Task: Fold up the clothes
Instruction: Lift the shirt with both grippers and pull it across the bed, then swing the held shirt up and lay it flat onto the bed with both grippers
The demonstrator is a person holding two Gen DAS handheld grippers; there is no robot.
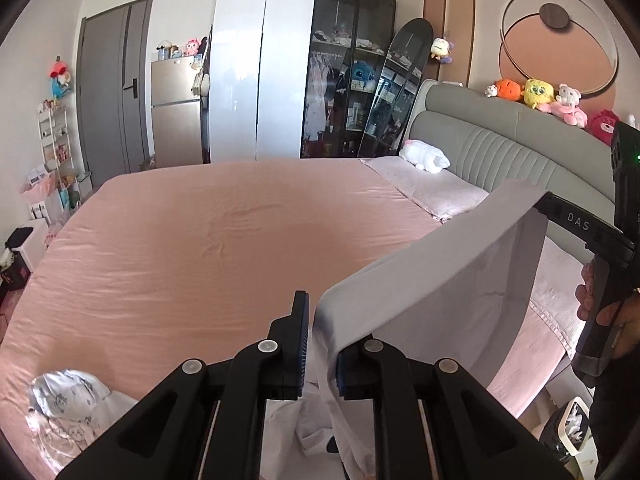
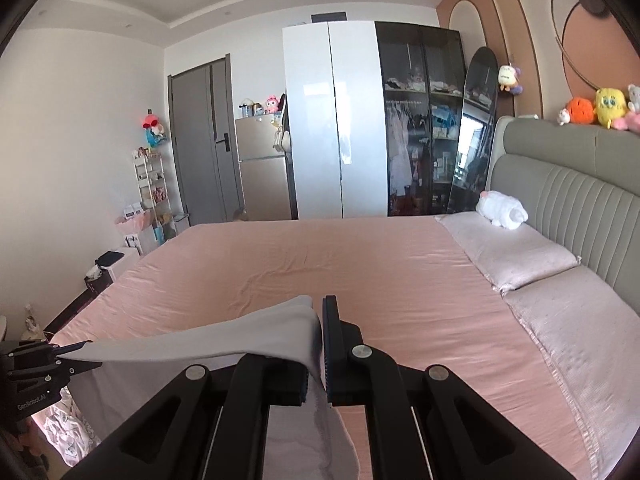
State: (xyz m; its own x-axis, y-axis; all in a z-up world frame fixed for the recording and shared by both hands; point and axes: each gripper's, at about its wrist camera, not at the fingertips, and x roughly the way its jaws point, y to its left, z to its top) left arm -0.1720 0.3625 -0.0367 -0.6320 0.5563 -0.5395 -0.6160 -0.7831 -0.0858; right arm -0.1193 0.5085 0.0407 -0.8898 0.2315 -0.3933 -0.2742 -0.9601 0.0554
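Both hand-held grippers (image 1: 319, 344) (image 2: 318, 354) pinch white garment (image 1: 440, 276), stretched between.

Soft daylight, fisheye-warped dark corners

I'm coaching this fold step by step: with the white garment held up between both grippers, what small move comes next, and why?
Probably lower both grippers together toward the pink bedsheet to lay the white garment flat. The left gripper and right gripper each pinch a top edge, the cloth hangs stretched between them, and the sheet ahead looks bare.
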